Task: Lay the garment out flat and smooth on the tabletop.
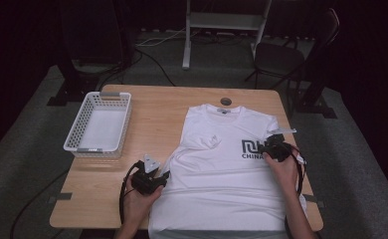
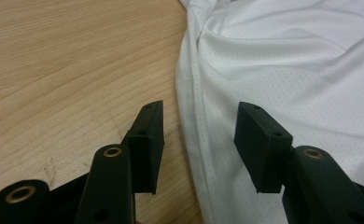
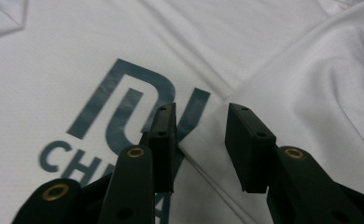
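A white T-shirt [image 1: 222, 164] with a dark logo and lettering [image 1: 250, 148] lies spread face up on the wooden table [image 1: 162, 107], collar at the far side. My left gripper [image 1: 163, 175] is open at the shirt's left side edge [image 2: 189, 140], its jaws straddling the hem with nothing between them. My right gripper [image 1: 273, 140] is open over the right sleeve, which is folded in across the logo [image 3: 124, 98]. The folded sleeve's corner [image 3: 203, 135] lies in the gap between its jaws.
A white plastic basket [image 1: 100, 124] stands empty at the table's left. A small round grommet [image 1: 226, 101] sits at the far edge. A dark chair [image 1: 291, 55] and a white stand [image 1: 222, 25] are beyond the table. Bare wood [image 2: 68, 70] lies left of the shirt.
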